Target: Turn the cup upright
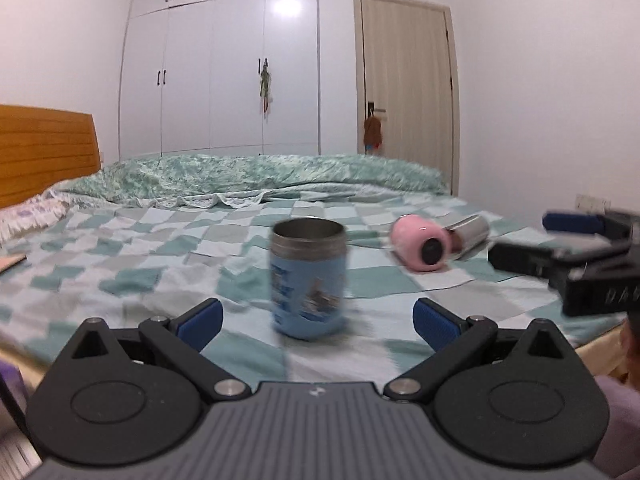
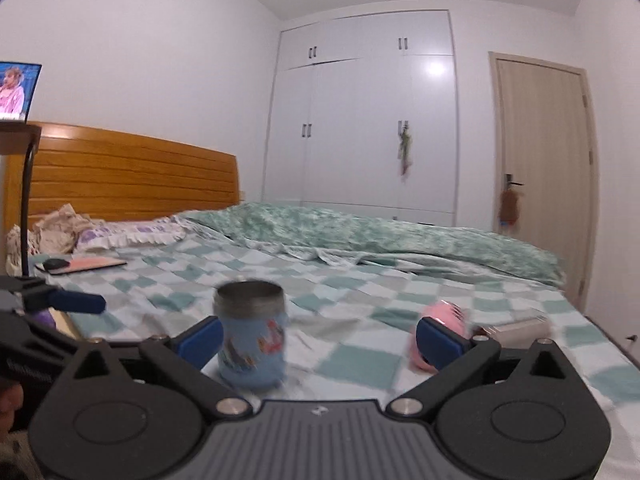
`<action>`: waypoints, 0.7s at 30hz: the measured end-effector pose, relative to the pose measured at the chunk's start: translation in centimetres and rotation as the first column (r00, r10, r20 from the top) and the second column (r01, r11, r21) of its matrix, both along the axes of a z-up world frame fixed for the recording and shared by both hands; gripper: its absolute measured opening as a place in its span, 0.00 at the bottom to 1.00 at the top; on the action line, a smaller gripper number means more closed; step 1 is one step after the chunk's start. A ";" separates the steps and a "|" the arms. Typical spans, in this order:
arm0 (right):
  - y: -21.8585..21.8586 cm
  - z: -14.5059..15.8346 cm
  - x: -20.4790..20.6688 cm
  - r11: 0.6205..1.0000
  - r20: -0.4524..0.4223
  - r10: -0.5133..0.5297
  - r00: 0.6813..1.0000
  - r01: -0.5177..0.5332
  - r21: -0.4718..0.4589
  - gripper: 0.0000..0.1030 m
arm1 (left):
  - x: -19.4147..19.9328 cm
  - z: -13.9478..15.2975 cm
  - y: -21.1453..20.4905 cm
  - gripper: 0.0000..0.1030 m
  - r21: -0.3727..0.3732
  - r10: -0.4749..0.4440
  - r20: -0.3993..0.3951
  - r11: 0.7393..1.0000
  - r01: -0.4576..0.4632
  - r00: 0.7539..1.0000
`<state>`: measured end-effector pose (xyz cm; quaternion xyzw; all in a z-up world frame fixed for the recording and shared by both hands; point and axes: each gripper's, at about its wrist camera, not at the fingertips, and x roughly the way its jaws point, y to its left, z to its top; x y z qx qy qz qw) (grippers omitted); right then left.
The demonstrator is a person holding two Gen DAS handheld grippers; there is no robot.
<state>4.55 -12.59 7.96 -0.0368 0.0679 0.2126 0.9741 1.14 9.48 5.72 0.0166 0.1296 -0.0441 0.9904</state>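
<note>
While both claws gape empty, blue cup (image 1: pixel 307 280) stands upright.

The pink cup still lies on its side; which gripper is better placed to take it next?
Right, probably. The pink cup lies just behind the right gripper, by its right finger. The left gripper faces the upright blue cup.

**Soft indoor light, smeared foreground**

Even, dimmish room light; a glare spot shines on the glossy white wardrobe doors (image 1: pixel 288 8). Fisheye bending darkens the corners. The blue printed metal-rimmed cup (image 1: pixel 308 280) and pink cylindrical bottle (image 1: pixel 420 246) look motion-blurred, perhaps slightly defocused.
</note>
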 end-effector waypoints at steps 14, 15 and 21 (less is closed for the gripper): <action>-7.0 -5.7 -5.8 0.977 0.056 -0.213 0.975 0.211 0.041 1.00 | -2.8 -4.3 -5.7 1.00 -0.002 0.094 0.154 0.996 -0.094 0.984; -7.2 -5.8 -6.0 0.976 0.062 -0.216 0.974 0.214 0.043 1.00 | -2.9 -4.3 -5.9 1.00 0.003 0.087 0.160 0.996 -0.089 0.983; -7.5 -5.8 -6.2 0.970 0.072 -0.239 0.968 0.236 0.050 1.00 | -2.7 -4.6 -6.6 1.00 0.020 0.069 0.165 0.997 -0.073 0.984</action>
